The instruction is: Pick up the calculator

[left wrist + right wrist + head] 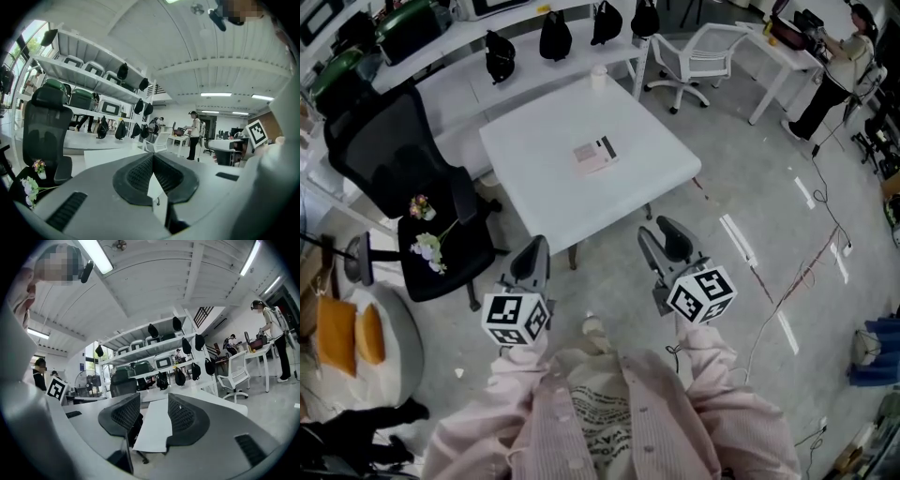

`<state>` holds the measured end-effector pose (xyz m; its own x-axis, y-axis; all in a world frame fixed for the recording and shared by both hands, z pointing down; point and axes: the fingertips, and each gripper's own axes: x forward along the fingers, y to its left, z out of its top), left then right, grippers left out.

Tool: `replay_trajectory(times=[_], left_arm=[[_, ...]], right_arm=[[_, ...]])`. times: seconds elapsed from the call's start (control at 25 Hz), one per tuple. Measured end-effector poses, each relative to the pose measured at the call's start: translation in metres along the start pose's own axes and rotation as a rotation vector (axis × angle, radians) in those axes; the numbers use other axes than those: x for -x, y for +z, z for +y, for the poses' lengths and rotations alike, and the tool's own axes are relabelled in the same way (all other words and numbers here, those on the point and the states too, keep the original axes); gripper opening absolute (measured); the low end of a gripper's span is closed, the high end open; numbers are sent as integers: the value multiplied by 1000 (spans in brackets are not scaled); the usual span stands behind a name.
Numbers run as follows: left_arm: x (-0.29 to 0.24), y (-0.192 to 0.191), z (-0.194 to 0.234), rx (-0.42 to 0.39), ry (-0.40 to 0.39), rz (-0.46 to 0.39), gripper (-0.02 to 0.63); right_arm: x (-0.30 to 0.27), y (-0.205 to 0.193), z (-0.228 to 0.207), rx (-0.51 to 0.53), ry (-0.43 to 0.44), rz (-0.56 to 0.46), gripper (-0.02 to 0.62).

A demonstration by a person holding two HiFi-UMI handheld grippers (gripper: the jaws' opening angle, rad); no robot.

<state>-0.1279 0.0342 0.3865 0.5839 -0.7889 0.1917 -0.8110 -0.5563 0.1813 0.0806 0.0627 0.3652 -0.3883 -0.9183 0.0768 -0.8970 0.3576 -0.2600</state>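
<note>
1. Here, the calculator [595, 155] lies flat near the middle of the white table [534, 178], a pale slab with a dark strip along its far right edge. Neither of my grippers touches it.
2. My left gripper [537, 246] hangs over the floor [609, 281], short of the table's near edge and well apart from the calculator.
3. In the left gripper view, my left gripper [152, 157] has its ribbed pads pressed together at the tips. Nothing sits between them, and only a narrow wedge of pale background shows lower down.
4. My right gripper [661, 234] also hangs off the table, just beyond its near right corner.
5. In the right gripper view, my right gripper [153, 399] has its jaws parted. They hold nothing, and the tabletop [157, 423] shows through the gap.
6. A paper cup [598, 77] stands at the table's far corner, well apart from the calculator.
7. A black office chair [403, 178] stands to the left of the table, with flowers [427, 246] lying on its seat.
8. My pink sleeves [712, 356] fill the bottom of the head view.
</note>
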Motion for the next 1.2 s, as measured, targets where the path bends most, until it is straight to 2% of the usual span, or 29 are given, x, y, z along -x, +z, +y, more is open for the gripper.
replay_trajectory(times=[0.64, 0.84, 1.2], left_arm=[[-76, -17, 35, 54, -3, 77, 2], [-121, -23, 53, 86, 13, 105, 2], [-211, -38, 78, 171, 42, 193, 2]], right_arm=[[-73, -16, -52, -62, -15, 52, 172], [-118, -23, -87, -95, -10, 85, 172], [-209, -41, -153, -152, 20, 209, 172]])
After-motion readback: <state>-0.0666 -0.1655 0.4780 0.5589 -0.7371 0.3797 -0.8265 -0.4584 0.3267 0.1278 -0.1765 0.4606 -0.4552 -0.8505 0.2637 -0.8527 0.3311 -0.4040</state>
